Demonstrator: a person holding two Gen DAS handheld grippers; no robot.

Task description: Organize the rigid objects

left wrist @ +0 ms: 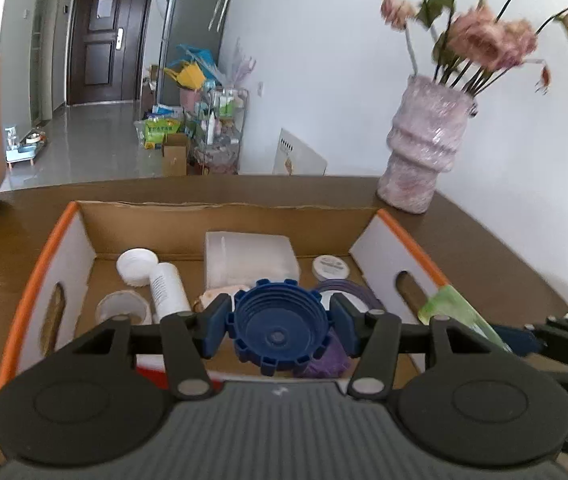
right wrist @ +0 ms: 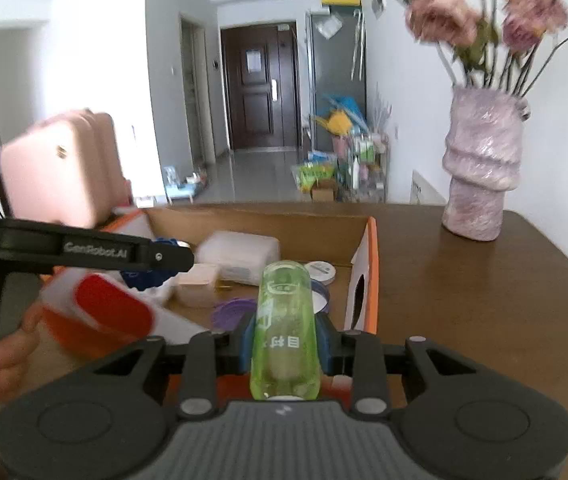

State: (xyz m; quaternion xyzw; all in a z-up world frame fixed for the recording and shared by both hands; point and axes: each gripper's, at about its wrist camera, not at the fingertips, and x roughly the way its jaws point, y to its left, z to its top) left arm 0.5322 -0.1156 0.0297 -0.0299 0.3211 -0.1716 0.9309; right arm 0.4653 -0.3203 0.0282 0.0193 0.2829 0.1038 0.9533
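Two grips I log over the cardboard box: left gripper clamps blue cap; right gripper clamps green bottle; arm lettering reads "GenRobot.AI".

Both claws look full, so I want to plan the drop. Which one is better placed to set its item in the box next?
Left, probably. Its claw holds the blue cap right over the box interior. The right claw grips the green bottle nearer the box's orange edge.

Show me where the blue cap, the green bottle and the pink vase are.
blue cap (left wrist: 279, 322), left wrist view, its ribbed inside.
green bottle (right wrist: 284, 328), right wrist view, mid-body between the fingers.
pink vase (left wrist: 424, 144), left wrist view, its ridged body.
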